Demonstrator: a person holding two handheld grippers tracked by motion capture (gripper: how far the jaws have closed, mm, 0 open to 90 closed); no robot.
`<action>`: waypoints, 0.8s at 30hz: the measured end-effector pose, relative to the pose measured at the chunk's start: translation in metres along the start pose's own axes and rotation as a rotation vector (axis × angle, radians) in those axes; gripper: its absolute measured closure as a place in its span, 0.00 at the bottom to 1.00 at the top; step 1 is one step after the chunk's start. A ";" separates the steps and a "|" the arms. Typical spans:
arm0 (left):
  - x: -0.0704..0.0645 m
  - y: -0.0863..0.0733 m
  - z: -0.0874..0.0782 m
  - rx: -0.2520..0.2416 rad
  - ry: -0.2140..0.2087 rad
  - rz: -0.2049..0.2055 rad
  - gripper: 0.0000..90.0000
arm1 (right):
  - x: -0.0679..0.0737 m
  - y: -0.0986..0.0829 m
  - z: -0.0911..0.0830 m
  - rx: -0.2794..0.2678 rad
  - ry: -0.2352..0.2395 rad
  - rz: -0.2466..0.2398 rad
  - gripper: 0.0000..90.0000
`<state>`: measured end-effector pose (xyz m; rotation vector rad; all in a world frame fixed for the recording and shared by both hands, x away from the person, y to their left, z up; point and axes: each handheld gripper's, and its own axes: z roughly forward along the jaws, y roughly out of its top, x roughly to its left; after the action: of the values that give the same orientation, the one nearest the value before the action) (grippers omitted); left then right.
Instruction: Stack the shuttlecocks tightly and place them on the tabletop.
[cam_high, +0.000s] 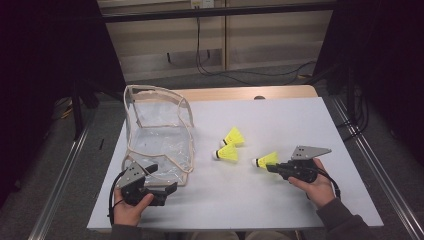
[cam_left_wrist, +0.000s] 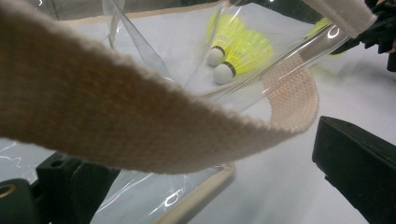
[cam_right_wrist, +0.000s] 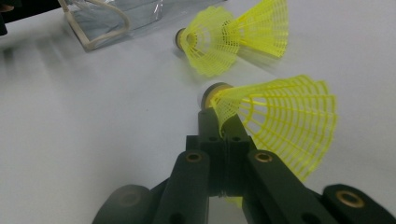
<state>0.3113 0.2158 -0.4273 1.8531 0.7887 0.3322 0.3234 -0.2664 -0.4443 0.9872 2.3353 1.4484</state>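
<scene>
A clear plastic bag (cam_high: 159, 141) with beige webbing trim lies open at the table's left. My left gripper (cam_high: 162, 178) is at its near edge, open, and the bag's beige strap (cam_left_wrist: 140, 112) crosses between the wide-apart jaws. Two yellow shuttlecocks (cam_high: 234, 135) (cam_high: 228, 153) lie side by side mid-table; through the bag's plastic they appear as a nearer shuttlecock (cam_left_wrist: 243, 51) and a farther shuttlecock (cam_left_wrist: 224, 32). My right gripper (cam_high: 270, 167) (cam_right_wrist: 219, 122) is shut on the skirt edge of a third yellow shuttlecock (cam_high: 266, 160) (cam_right_wrist: 280, 121), cork pointing left, low over the table.
The white table top (cam_high: 280, 200) has bare room between the two hands and to the right rear. A wooden strip (cam_high: 240, 93) edges the far side. Cables and dark frames stand on the floor beyond. The bag (cam_right_wrist: 116, 14) lies far off in the right gripper view.
</scene>
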 end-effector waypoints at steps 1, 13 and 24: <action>0.000 0.000 0.000 0.001 0.000 0.001 0.03 | 0.000 0.000 0.000 -0.002 0.000 0.001 1.00; 0.000 0.000 0.000 -0.001 0.000 0.001 0.03 | -0.001 0.002 -0.001 -0.008 -0.003 0.008 1.00; -0.001 0.000 0.000 -0.007 0.004 -0.004 0.03 | -0.005 0.007 -0.001 -0.033 -0.009 0.020 1.00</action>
<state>0.3108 0.2152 -0.4278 1.8452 0.7924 0.3355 0.3291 -0.2685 -0.4385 1.0094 2.2942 1.4821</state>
